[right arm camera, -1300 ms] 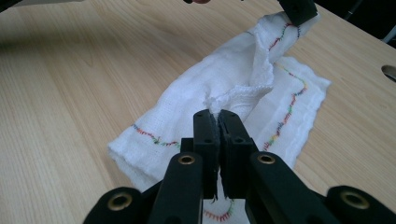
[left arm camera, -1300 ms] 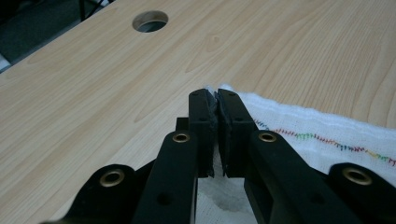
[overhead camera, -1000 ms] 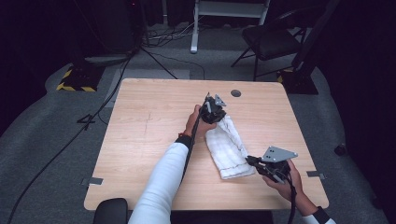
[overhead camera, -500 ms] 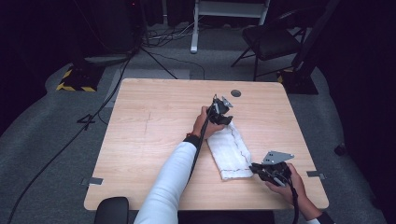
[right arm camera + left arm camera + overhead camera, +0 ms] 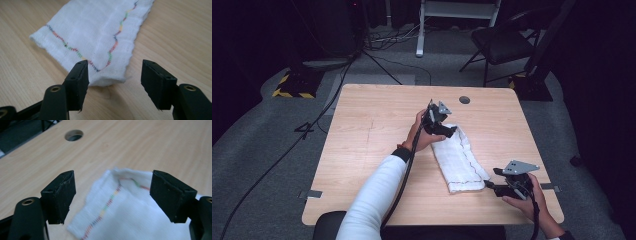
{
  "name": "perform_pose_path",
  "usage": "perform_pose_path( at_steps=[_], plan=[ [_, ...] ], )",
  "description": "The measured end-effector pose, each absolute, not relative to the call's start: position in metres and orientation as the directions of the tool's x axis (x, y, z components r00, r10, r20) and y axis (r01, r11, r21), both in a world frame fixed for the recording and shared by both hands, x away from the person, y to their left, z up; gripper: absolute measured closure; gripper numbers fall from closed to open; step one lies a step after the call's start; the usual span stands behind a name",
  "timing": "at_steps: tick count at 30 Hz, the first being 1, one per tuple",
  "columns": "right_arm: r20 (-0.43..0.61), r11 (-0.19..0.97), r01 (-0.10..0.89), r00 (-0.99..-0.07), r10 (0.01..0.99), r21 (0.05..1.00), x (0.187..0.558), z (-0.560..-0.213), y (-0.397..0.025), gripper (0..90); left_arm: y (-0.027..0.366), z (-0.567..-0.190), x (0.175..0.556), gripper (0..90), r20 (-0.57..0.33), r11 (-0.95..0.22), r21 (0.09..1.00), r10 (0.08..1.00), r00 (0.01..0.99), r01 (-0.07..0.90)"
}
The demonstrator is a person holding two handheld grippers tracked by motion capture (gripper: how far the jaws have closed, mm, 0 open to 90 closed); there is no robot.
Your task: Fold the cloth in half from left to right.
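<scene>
Both grippers are released. Your left gripper [image 5: 451, 131] hangs with its jaws spread over the far end of the cloth [image 5: 460, 158]; in the left gripper view [image 5: 112, 200] that end lies between and below the jaws, blurred, and I cannot tell whether they touch it. Your right gripper [image 5: 490, 189] sits just off the cloth's near corner, jaws apart; in the right gripper view [image 5: 113, 83] the corner lies between them, unclamped.

Cloth: white woven towel [image 5: 100, 32], folded into a long strip, with a multicoloured zigzag stitch along the hem. It lies flat on the bench [image 5: 377, 125], right of centre, running from mid-bench toward the near right corner. A round hole [image 5: 464, 99] sits near the far edge.

Versus 1.0 s ago: your left gripper has moved toward the far right, to the strip's far end. Your right gripper has pulled back toward the near right corner. The cloth lies straighter and longer.
</scene>
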State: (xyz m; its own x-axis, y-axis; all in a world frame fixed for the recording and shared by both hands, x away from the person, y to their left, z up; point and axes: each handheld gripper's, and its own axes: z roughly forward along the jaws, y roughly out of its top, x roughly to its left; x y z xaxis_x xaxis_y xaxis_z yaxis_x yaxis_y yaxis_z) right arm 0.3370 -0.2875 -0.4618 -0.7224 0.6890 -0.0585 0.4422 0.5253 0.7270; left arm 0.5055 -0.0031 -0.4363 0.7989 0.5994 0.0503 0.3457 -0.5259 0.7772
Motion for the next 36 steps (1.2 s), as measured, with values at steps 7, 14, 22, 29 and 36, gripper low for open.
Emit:
perform_pose_path(
  at_steps=[7,14,22,29,36],
  plan=[
    [-0.095,0.543,0.425,-0.718,0.689,0.725,0.35,-0.462,-0.287,45.0,-0.001,-0.451,0.442,22.7,0.038,-0.595,0.756,0.457,0.888,0.274],
    [-0.137,0.598,0.41,-0.736,0.663,0.689,0.367,-0.468,-0.282,46.3,-0.012,-0.467,0.403,26.9,0.054,-0.683,0.7,0.341,0.939,0.208],
    [-0.121,0.64,0.421,-0.769,0.627,0.642,0.379,-0.483,-0.278,46.3,-0.014,-0.486,0.39,33.2,0.076,-0.757,0.627,0.293,0.953,0.183],
    [-0.092,0.652,0.412,-0.798,0.595,0.637,0.371,-0.484,-0.272,46.7,0.001,-0.487,0.388,34.2,0.034,-0.753,0.626,0.288,0.957,0.205],
    [-0.069,0.663,0.397,-0.825,0.561,0.634,0.354,-0.485,-0.254,46.3,0.026,-0.489,0.372,34.2,0.019,-0.746,0.631,0.286,0.958,0.211]
  ],
)
